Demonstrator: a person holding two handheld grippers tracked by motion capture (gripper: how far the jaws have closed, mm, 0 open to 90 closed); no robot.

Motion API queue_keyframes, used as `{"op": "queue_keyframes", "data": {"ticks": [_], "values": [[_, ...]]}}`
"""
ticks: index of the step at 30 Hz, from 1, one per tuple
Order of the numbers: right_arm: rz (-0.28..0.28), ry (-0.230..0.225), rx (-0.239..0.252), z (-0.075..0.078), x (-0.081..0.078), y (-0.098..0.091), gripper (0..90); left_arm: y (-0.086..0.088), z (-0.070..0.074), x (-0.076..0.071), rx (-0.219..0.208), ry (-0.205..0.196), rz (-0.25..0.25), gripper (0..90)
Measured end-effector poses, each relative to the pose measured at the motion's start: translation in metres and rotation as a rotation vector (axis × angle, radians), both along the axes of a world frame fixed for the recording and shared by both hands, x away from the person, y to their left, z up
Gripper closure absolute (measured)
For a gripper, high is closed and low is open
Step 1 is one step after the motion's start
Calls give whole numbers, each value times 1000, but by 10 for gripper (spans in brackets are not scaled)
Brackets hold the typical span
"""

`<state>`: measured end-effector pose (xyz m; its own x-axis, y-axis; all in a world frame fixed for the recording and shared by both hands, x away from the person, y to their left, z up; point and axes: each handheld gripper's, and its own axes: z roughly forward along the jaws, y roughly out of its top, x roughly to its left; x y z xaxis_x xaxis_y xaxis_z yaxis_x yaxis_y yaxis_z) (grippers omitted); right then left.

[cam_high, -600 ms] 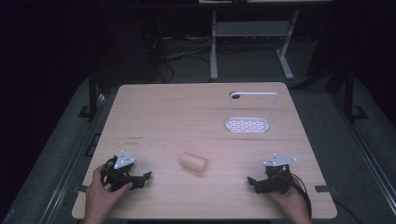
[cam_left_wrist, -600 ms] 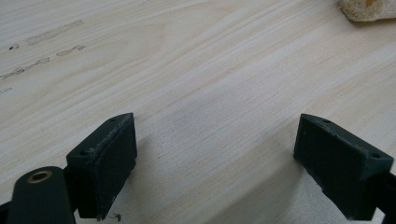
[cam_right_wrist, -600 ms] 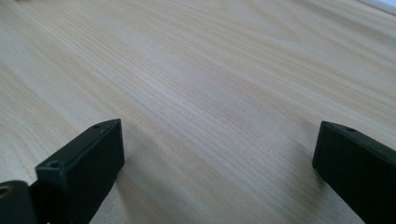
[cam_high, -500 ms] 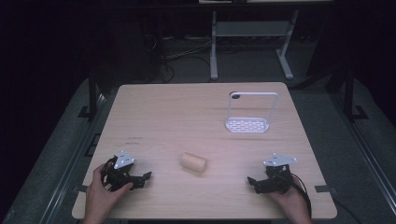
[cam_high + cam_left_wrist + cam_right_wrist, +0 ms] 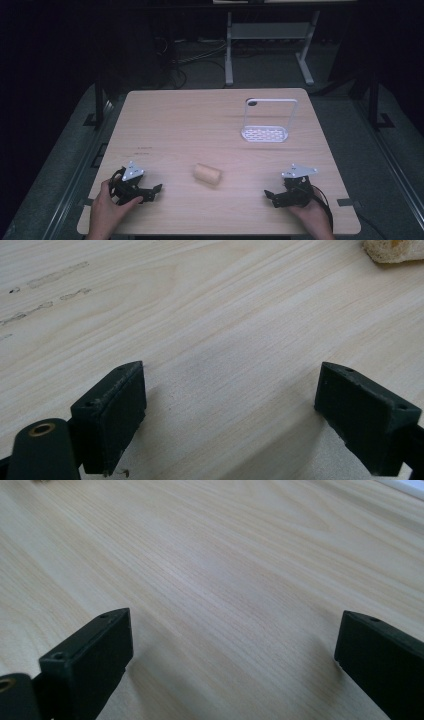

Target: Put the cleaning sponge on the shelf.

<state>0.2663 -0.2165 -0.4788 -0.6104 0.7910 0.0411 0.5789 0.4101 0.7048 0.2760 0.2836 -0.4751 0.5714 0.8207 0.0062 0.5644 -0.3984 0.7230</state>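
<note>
Two open tongs: left tongs [image 5: 150, 192], right tongs [image 5: 272, 196], one bread roll [image 5: 207, 174], one rack [image 5: 265, 133]

In the left gripper view, the pale, rough-crusted bread roll [image 5: 392, 251] is cut off by the picture's edge at one o'clock, so just its lower rim shows. In the right gripper view, a thin white strip [image 5: 402, 487] at one o'clock is clipped by the corner, too little to identify. In the high view, both forearms are cut off at six o'clock.
</note>
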Motion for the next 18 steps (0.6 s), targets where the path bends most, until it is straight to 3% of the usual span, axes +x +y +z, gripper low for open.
{"op": "queue_keyframes", "data": {"ticks": [18], "values": [[88, -7, 28, 11, 14, 15, 19, 0, 0, 0, 0, -2, 0, 126]]}}
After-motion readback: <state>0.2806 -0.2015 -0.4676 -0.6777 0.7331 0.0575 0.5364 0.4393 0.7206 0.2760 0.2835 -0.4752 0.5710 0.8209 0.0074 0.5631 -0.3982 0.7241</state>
